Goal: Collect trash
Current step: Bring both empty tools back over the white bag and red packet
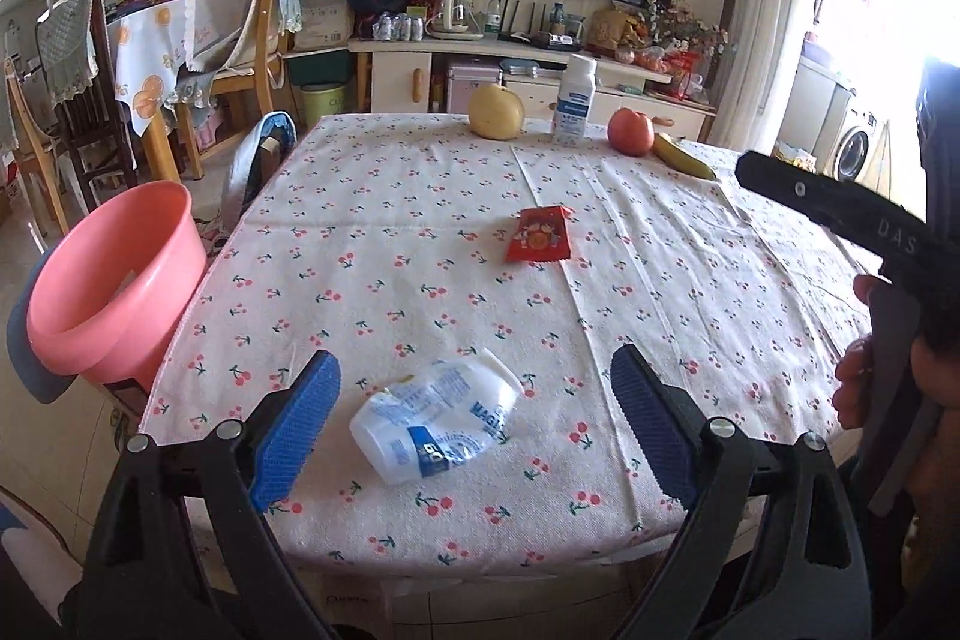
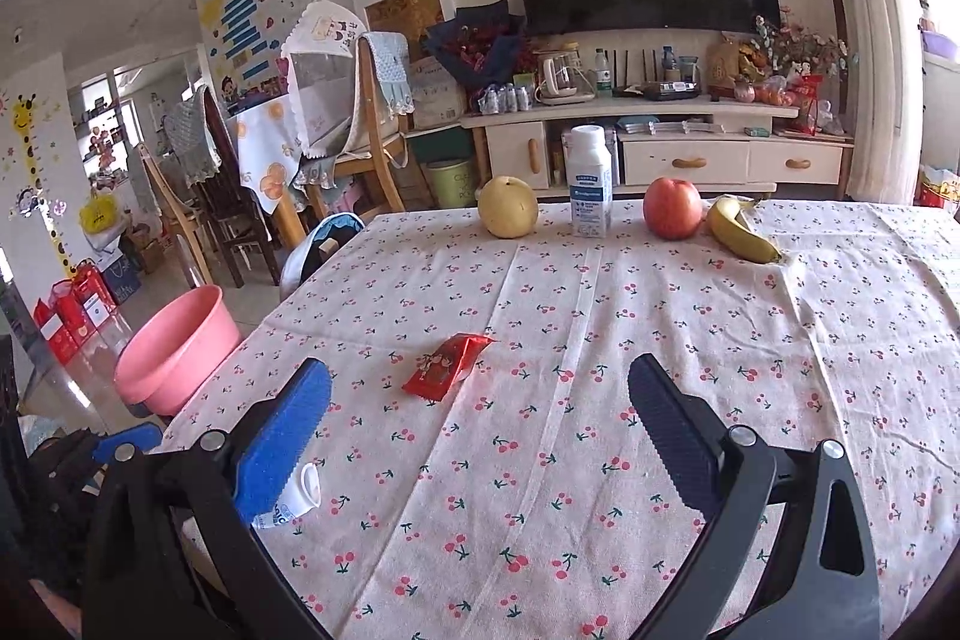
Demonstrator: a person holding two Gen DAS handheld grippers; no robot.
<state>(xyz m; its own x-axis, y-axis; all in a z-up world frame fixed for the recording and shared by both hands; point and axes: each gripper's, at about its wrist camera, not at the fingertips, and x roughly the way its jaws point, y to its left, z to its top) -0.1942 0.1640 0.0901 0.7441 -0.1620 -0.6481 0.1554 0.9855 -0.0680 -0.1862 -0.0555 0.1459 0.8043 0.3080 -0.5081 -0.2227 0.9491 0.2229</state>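
Note:
A crushed white and blue plastic bottle (image 1: 433, 421) lies on its side near the table's front edge. My left gripper (image 1: 474, 421) stands open around it, the pads apart from it on both sides. A red snack wrapper (image 1: 538, 234) lies flat mid-table, also seen as the red wrapper (image 2: 445, 366) in the right wrist view. My right gripper (image 2: 480, 430) is open over bare cloth with nothing between its fingers; the crushed bottle's end (image 2: 292, 501) peeks out behind its left pad. A pink basin (image 1: 111, 280) sits off the table's left edge.
At the far edge stand a yellow pear (image 2: 507, 207), an upright white bottle (image 2: 590, 189), a red apple (image 2: 672, 207) and a banana (image 2: 741, 228). A hand (image 1: 855, 370) holding the other gripper shows at right in the left wrist view. Chairs and a TV cabinet stand beyond.

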